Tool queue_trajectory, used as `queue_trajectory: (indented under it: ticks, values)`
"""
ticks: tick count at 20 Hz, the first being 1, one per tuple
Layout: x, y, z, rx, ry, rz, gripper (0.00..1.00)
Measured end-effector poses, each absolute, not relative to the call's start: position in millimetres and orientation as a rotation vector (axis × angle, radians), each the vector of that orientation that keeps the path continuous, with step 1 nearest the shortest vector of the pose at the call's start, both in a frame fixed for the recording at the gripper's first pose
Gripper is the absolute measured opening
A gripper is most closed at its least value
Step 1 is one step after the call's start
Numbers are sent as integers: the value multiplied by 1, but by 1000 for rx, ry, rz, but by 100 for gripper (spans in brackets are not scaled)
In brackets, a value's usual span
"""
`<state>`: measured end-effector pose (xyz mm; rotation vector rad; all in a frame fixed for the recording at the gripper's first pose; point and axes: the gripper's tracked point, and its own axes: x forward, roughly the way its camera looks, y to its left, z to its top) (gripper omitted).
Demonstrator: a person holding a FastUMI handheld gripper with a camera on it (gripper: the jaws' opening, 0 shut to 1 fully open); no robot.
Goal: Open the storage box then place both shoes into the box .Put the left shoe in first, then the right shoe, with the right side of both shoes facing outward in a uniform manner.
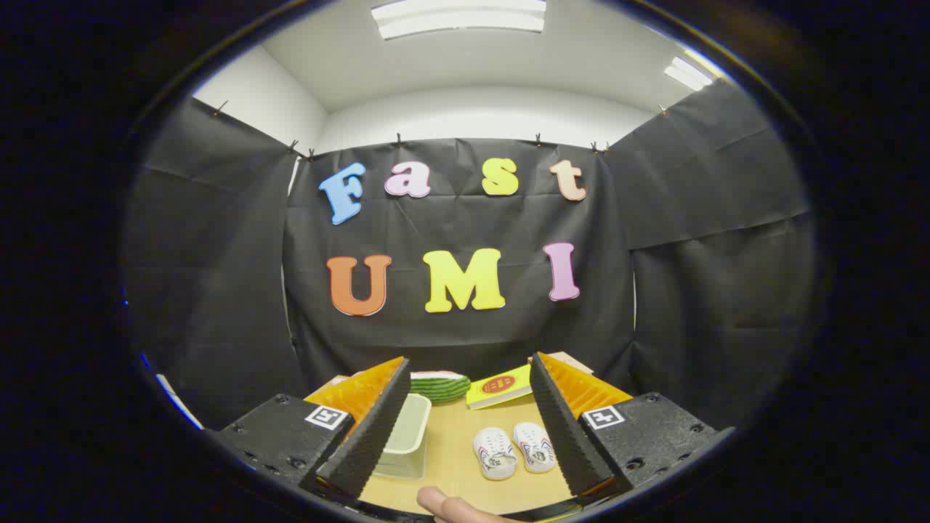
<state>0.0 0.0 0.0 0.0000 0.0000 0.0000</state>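
Two small white shoes stand side by side on the wooden table, one (495,452) nearer the middle and the other (535,446) beside the right finger. A pale translucent storage box (404,444) with its lid on sits by the left finger. My gripper (468,421) is held above the near table edge, open wide, with nothing between its fingers. Shoes and box lie ahead of and below the fingertips.
A green ribbed object with a white top (439,386) and a yellow box with a red label (500,386) lie at the far side of the table. A person's fingertip (447,504) shows at the near table edge.
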Motion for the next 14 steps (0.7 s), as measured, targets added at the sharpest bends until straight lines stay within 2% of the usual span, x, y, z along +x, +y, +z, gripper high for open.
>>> queue_trajectory:
  ticks: [14]
  values:
    - [7,-7,-18,7,38,-8,100]
